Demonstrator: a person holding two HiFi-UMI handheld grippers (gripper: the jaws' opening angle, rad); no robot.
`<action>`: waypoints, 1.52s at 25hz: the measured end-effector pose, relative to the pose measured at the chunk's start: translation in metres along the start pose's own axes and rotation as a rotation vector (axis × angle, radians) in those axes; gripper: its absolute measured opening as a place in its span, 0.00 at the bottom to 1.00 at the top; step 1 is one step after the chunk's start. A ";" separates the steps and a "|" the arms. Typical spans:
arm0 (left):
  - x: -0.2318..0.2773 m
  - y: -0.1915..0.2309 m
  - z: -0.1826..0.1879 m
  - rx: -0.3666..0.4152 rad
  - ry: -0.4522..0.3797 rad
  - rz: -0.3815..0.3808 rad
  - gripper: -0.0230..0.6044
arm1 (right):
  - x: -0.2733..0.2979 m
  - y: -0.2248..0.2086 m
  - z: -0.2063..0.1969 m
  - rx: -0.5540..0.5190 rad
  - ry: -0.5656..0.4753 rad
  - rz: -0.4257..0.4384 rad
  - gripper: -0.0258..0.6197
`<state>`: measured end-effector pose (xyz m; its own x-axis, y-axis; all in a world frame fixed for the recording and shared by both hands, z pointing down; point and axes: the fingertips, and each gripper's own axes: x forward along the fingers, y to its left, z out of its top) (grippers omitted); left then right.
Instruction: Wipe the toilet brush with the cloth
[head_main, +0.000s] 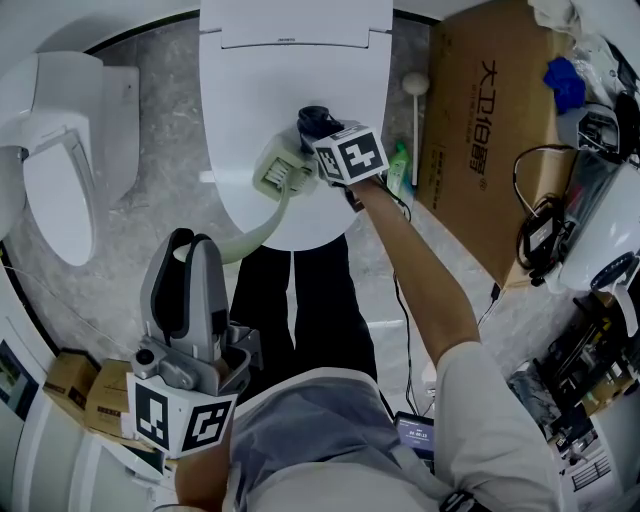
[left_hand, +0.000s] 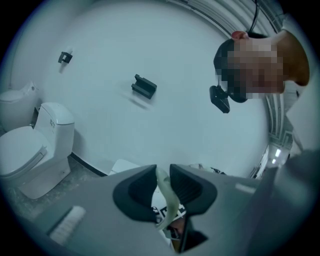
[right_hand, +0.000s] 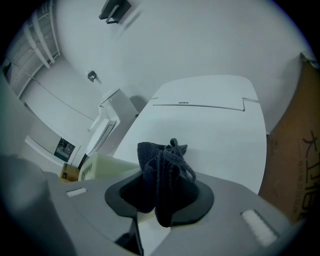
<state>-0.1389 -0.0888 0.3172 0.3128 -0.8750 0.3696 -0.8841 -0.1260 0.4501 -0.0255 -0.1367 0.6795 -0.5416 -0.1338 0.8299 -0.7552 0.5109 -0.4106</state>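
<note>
L claw (left_hand: 162, 176) clamps 1 brush (head_main: 283, 172), R claw (right_hand: 161, 196) 1 cloth (right_hand: 159, 162).

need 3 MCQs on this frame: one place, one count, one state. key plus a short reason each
1. The head of the toilet brush is
A. over the closed toilet lid
B. on the floor
C. in the cardboard box

2. Toilets in the head view:
A. one
B. two
C. three

3. The right gripper is
A. open, empty
B. shut on the cloth
C. shut on the brush handle

Key:
1 A: the brush head sits against the white lid, beside the right gripper.
2 B: the centre one plus a second toilet at left.
3 B: the dark cloth is bunched between its jaws.
</note>
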 end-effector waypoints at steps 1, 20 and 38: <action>0.000 0.000 0.000 0.000 -0.001 0.000 0.04 | -0.001 0.000 -0.001 -0.004 0.000 -0.003 0.22; 0.001 -0.002 0.001 -0.002 -0.003 -0.004 0.04 | -0.012 0.028 -0.007 -0.258 0.067 0.066 0.22; 0.005 -0.002 0.001 -0.010 -0.004 -0.007 0.04 | -0.026 0.028 0.005 0.194 -0.068 0.256 0.22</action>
<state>-0.1358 -0.0930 0.3175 0.3173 -0.8759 0.3634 -0.8785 -0.1272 0.4605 -0.0344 -0.1236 0.6449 -0.7418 -0.0818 0.6656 -0.6437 0.3653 -0.6725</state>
